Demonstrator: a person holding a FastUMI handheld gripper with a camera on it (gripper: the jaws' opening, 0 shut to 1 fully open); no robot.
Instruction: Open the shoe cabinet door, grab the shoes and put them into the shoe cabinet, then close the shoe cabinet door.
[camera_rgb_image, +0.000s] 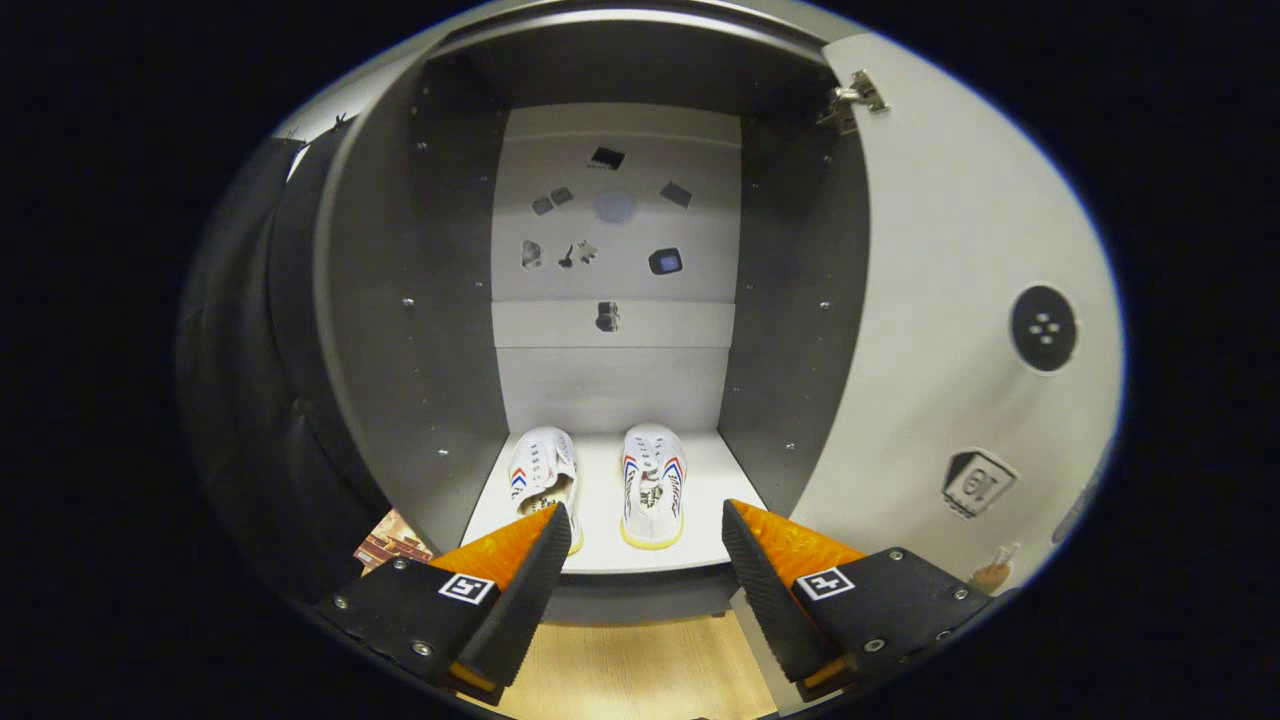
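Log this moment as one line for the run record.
stage: shoes stowed, door not yet closed | claw: open, empty, just outside cabinet | shoes: both on cabinet floor | cabinet door: open

White shoes (600, 485) side by side inside shoe cabinet (420, 330), door (950, 300) open

the shoes (600, 480) looked like white woven cloth with pale rubbery soles, set on the smooth matt white shelf (700, 470) of the shoe cabinet (460, 300), whose dark side walls were matt board studded with small shiny metal screws. the open door (960, 300) was smooth and matt, with a bright metal hinge (853, 100). the gripper (640, 525) stood parted, its fingers (525, 590) black ribbed rubber backed by glossy orange plastic, above a wood-grain floor (630, 670).
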